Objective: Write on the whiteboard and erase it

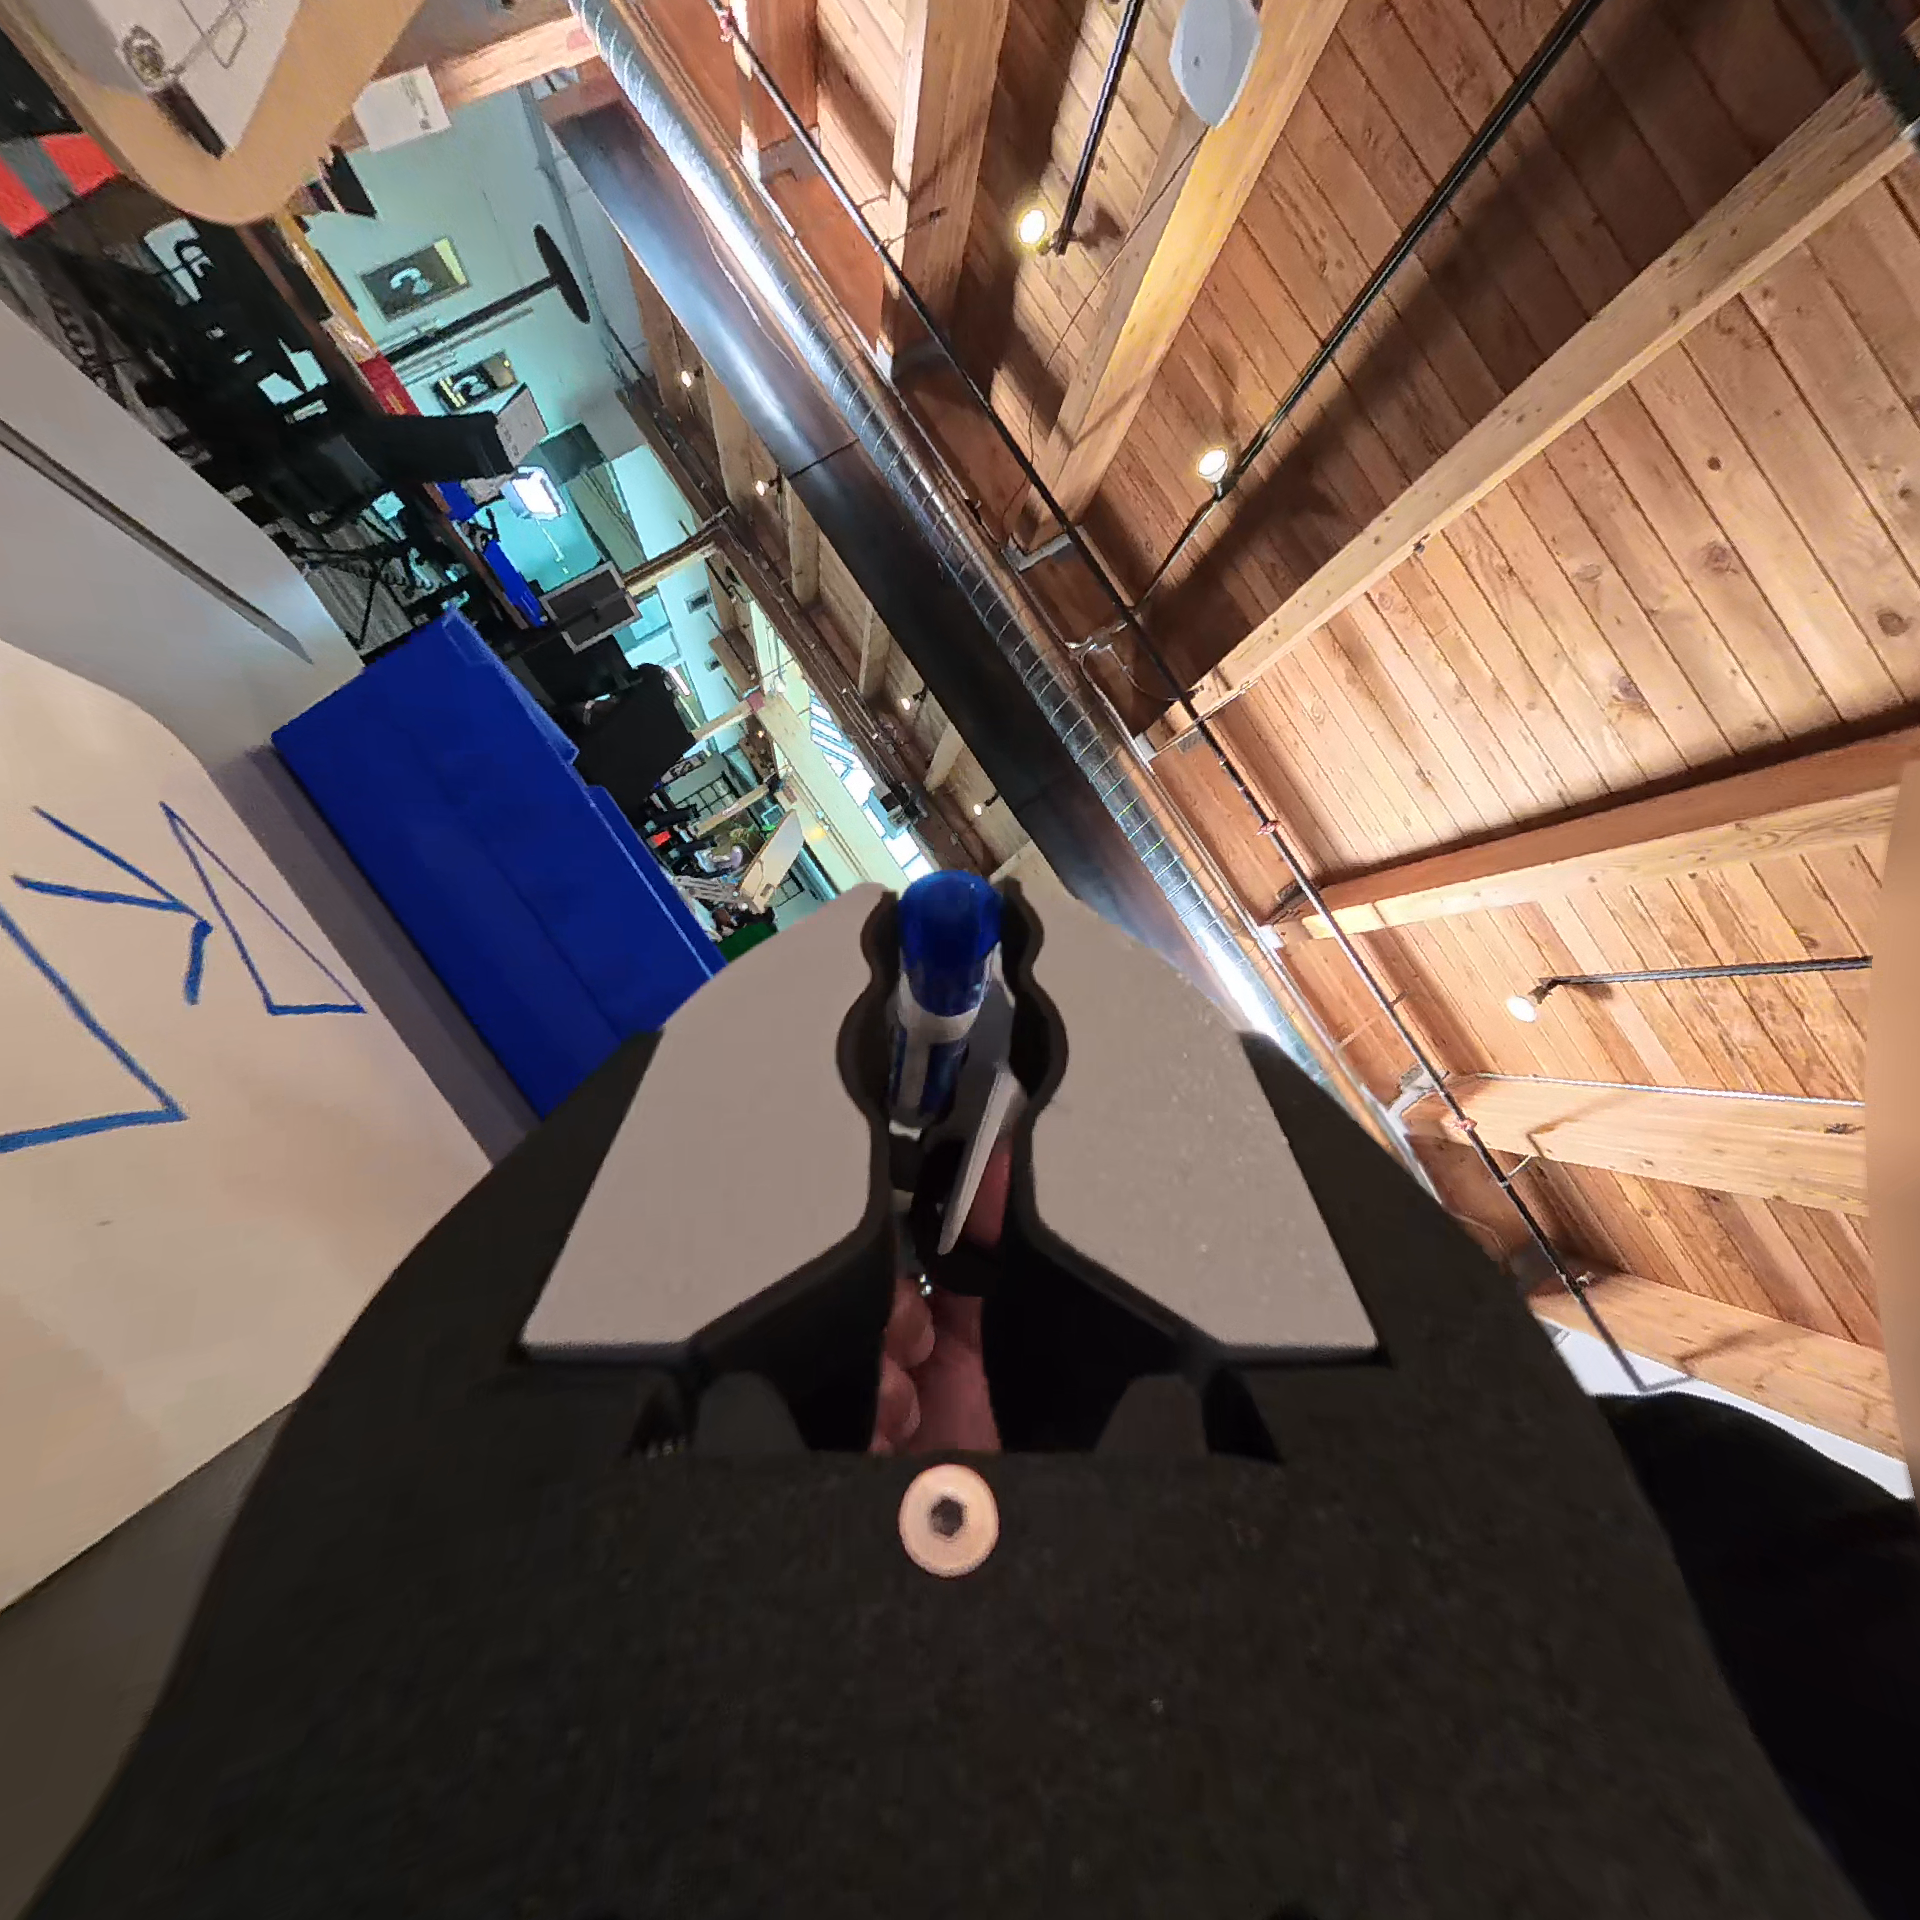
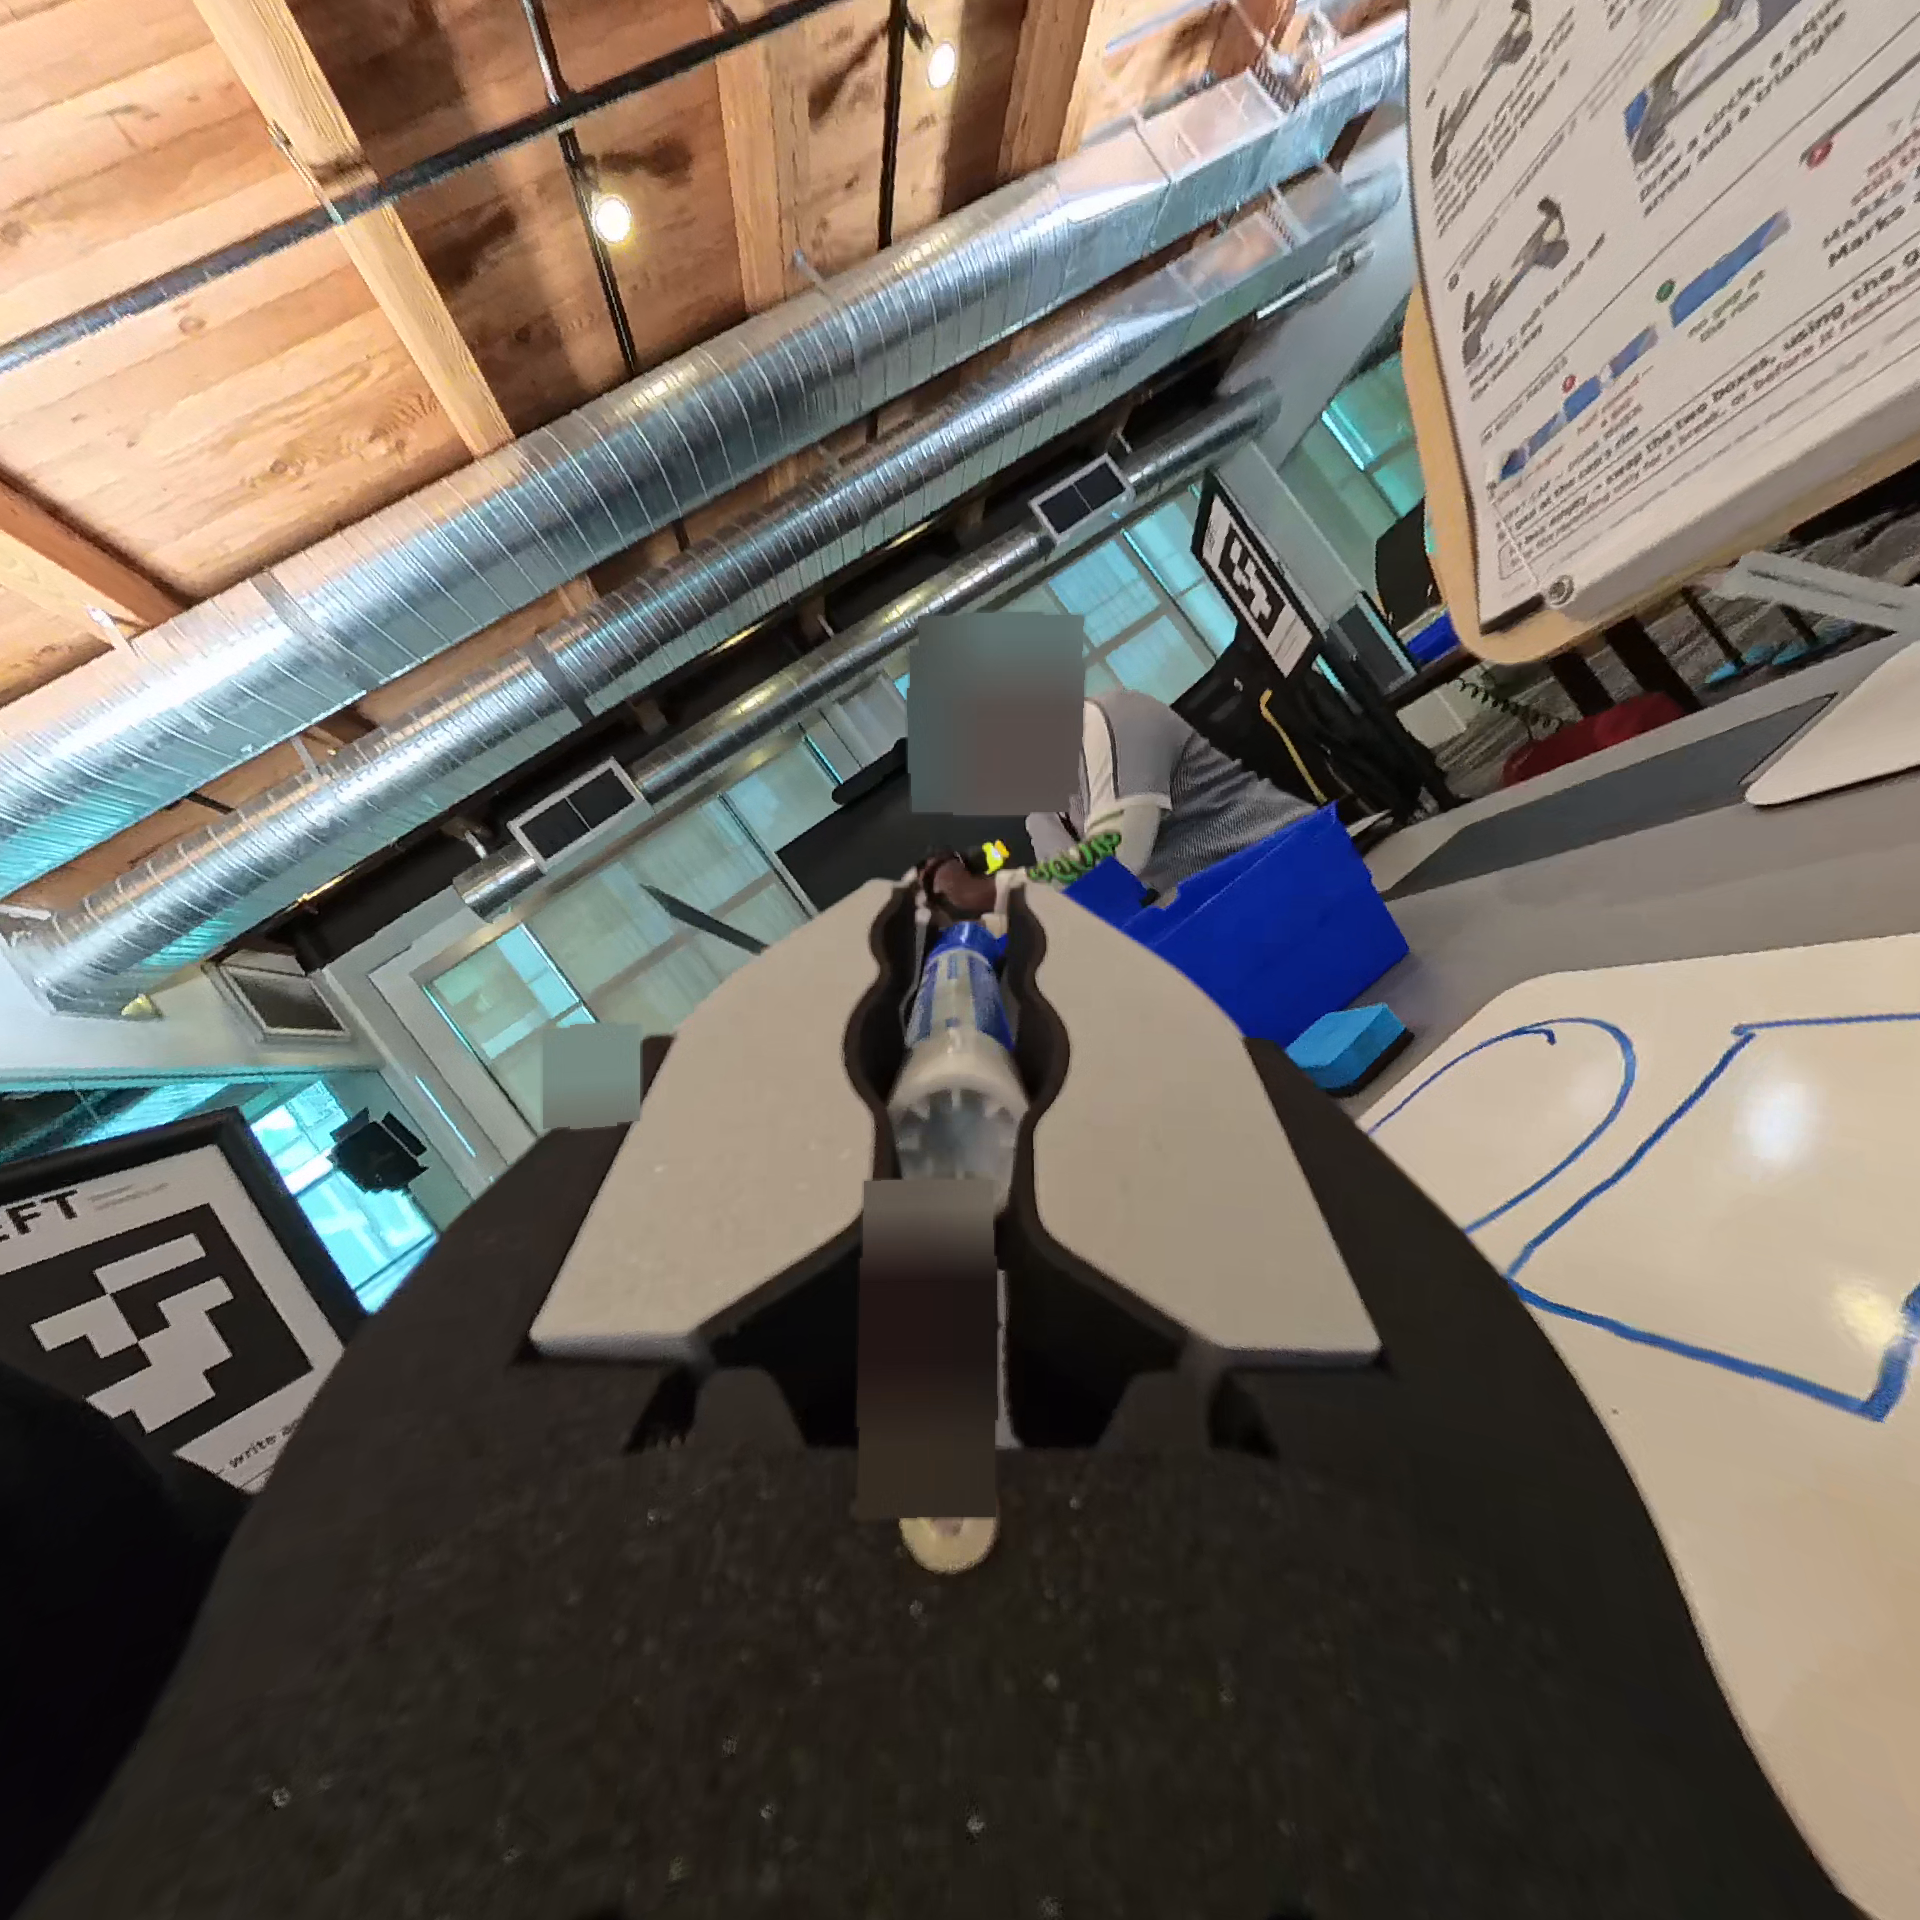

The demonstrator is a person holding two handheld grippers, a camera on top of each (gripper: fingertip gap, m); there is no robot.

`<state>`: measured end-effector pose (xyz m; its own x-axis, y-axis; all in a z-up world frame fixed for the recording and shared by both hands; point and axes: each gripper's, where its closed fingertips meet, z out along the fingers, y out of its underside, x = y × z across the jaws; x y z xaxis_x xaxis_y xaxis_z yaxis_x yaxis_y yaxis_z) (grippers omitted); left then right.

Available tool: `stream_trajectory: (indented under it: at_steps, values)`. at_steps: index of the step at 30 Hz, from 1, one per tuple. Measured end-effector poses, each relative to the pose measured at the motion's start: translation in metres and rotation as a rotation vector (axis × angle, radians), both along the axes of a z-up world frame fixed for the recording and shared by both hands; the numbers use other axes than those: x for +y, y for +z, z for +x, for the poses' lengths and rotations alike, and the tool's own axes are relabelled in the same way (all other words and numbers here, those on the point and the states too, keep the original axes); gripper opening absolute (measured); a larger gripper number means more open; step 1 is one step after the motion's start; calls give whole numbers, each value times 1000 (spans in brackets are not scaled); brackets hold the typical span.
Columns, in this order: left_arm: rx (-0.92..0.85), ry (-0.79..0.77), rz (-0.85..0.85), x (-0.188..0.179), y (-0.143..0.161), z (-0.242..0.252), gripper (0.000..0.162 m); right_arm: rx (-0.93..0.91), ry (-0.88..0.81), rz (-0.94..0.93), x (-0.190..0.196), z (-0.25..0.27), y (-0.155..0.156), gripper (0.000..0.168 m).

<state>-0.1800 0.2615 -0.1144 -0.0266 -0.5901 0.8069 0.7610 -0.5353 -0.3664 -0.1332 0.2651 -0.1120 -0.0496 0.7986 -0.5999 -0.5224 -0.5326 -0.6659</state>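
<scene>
Both grippers, left gripper (image 1: 940, 977) and right gripper (image 2: 961, 971), clench a marker (image 1: 940, 997), tip hidden.

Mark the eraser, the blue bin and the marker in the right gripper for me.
eraser (image 2: 1351, 1049): right wrist view, blue top face.
blue bin (image 2: 1288, 935): right wrist view, near side wall.
marker (image 2: 956, 997): right wrist view, barrel between the right gripper (image 2: 961, 914) fingers.

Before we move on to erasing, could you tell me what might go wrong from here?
1. The left gripper and right gripper are each shut on a marker, so neither is free for the blue eraser beside the blue bin.
2. Both grippers point toward the ceiling, with the whiteboard off to the side, so a blind move could smear the blue shapes.
</scene>
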Motion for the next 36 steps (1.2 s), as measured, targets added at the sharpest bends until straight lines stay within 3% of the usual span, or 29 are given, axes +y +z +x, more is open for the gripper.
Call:
stream_trajectory:
  at_steps: [5, 12, 16, 36]
  values:
    - [9, -19, 5, 1, 0, 1, 19, 35, -28, -20, -1, 1, -1, 17]
    - [262, -84, 14, 1, -13, 12, 19, 130, 58, -218, 15, 6, -13, 16]
    - [365, -124, 19, -3, -22, 19, 19, 138, 71, -242, 18, 8, -15, 16]
    - [439, -187, 18, -7, -27, 21, 19, 223, 160, -365, 26, 8, -24, 15]
